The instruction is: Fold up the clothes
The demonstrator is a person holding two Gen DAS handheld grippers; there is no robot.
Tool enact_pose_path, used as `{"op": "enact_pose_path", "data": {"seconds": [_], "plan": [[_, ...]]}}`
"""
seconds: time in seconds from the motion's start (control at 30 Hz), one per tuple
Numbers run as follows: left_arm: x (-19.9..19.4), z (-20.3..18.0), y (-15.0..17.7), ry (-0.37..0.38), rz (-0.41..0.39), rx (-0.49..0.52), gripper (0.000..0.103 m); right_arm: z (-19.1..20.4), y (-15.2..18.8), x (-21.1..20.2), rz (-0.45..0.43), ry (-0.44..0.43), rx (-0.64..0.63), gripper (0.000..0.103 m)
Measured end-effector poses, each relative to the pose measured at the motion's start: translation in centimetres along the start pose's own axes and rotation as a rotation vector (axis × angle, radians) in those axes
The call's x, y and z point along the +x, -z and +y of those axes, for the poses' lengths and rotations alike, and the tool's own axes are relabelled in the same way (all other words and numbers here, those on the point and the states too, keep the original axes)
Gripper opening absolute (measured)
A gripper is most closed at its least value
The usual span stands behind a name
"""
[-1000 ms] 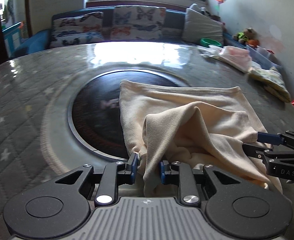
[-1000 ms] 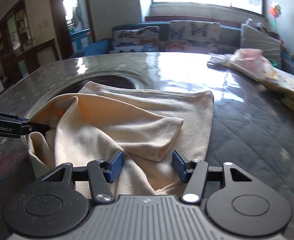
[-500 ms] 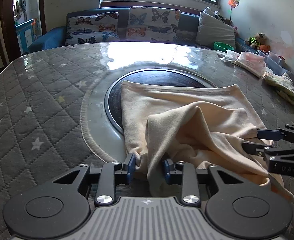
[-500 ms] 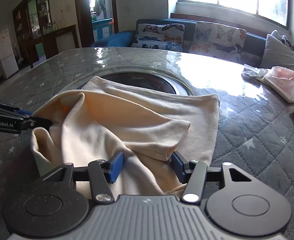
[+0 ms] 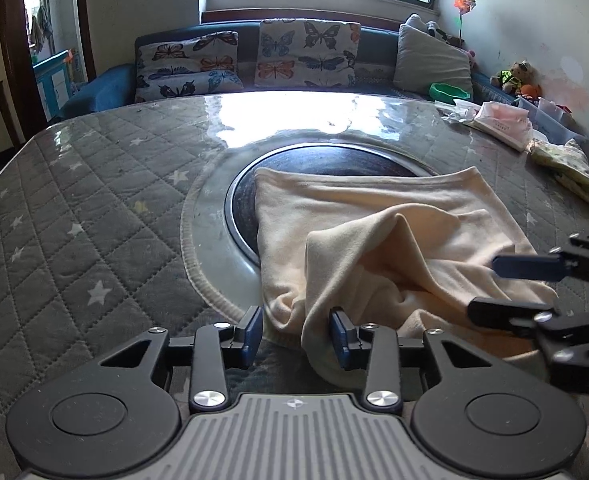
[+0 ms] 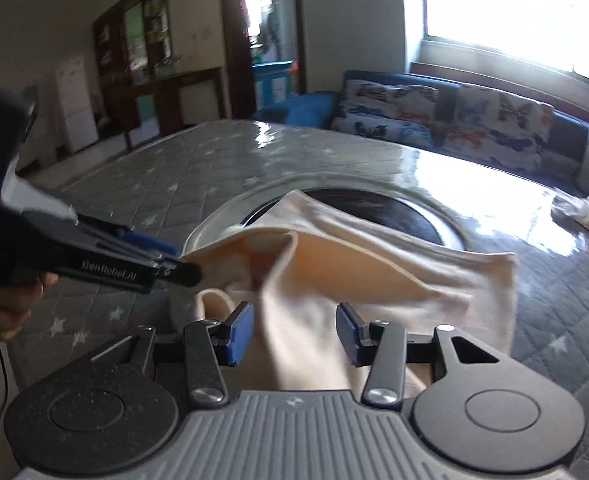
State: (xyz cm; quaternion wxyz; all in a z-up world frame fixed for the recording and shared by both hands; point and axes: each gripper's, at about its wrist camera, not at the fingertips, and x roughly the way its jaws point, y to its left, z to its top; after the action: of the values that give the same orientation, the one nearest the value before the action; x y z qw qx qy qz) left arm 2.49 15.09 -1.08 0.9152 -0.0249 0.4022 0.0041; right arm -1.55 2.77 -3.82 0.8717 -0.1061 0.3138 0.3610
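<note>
A cream garment (image 5: 374,216) lies half folded over the dark round inset of the table, its near part bunched up. My left gripper (image 5: 294,338) sits at the garment's near left corner. Its jaws are opening: a hanging fold runs between them and brushes only the right pad. In the right wrist view the same garment (image 6: 374,256) is blurred. My right gripper (image 6: 294,334) straddles a raised fold and its jaws are closing, with the pads not visibly pressing. The left gripper (image 6: 178,260), held by a hand (image 6: 10,300), touches the cloth's left edge. From the left wrist, the right gripper (image 5: 490,284) shows cloth between its fingers.
The table wears a grey quilted cover with stars (image 5: 94,200) around a dark round inset (image 5: 326,160). Folded clothes (image 5: 502,124) and a patterned cloth (image 5: 566,168) lie at the far right edge. A sofa with butterfly cushions (image 5: 302,56) stands behind.
The left jaws have widened and let the fold go slack as that gripper drew back a little. The right gripper rose, rolled and swung left, and its jaws narrowed around the cloth.
</note>
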Motion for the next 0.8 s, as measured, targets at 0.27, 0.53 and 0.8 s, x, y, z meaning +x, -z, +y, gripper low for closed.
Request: {"op": "enact_pose_path", "data": {"seconds": [0.27, 0.53, 0.8], "plan": [[-3.2, -0.6, 1.0, 0.035, -0.072, 0.073, 0.038, -0.3, 1.1, -1.2, 0.017, -0.012, 0.028, 0.025], [-4.0, -3.7, 2.1, 0.136, -0.142, 0.285, 0.049, 0.8, 3.2, -5.6, 0.021, -0.078, -0.029, 0.026], [-1.0, -4.5, 2.4, 0.200, -0.089, 0.338, 0.048, 1.3, 4.6, -5.8, 0.034, -0.018, -0.019, 0.026]]}}
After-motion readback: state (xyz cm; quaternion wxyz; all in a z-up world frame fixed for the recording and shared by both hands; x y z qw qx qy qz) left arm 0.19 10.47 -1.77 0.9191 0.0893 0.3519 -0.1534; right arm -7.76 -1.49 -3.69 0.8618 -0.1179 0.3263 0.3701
